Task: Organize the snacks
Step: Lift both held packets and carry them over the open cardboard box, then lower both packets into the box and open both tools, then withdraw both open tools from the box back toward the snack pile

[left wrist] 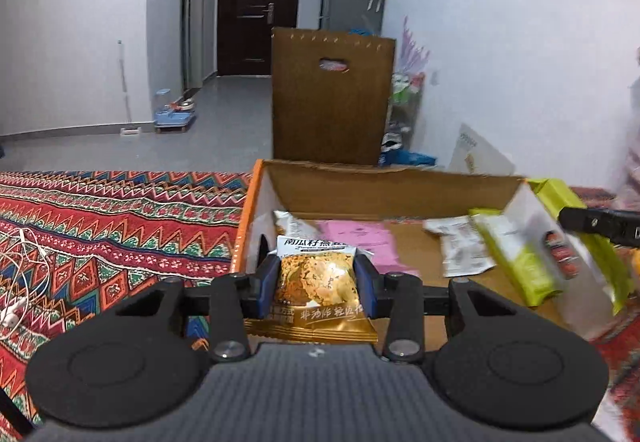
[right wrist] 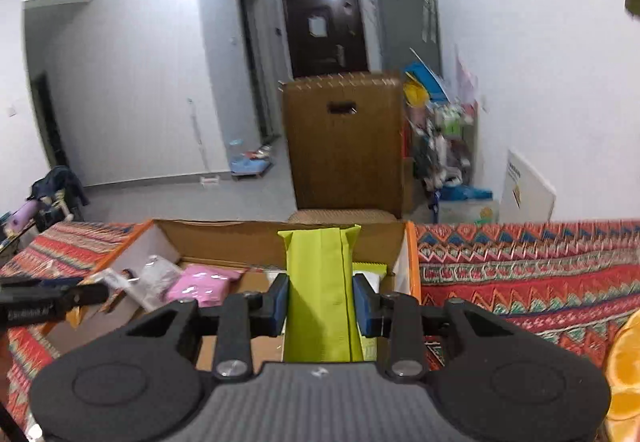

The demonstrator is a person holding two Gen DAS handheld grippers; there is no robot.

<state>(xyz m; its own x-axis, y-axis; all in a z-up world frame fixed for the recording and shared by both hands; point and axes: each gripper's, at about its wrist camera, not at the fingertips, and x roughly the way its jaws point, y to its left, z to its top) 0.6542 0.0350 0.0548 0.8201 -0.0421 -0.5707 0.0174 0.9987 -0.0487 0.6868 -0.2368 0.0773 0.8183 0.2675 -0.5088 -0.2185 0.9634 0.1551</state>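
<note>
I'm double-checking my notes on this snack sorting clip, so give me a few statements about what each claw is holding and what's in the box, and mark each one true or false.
1. The left claw is shut on a gold cookie packet. True.
2. The right claw is open and holds nothing. False: it is shut on a lime green packet.
3. A pink packet lies inside the cardboard box. True.
4. The cardboard box sits on a bare wooden floor. False: it sits on a red patterned cloth.
5. White earphones lie inside the box. False: they lie on the cloth, outside the box to its left.
</note>
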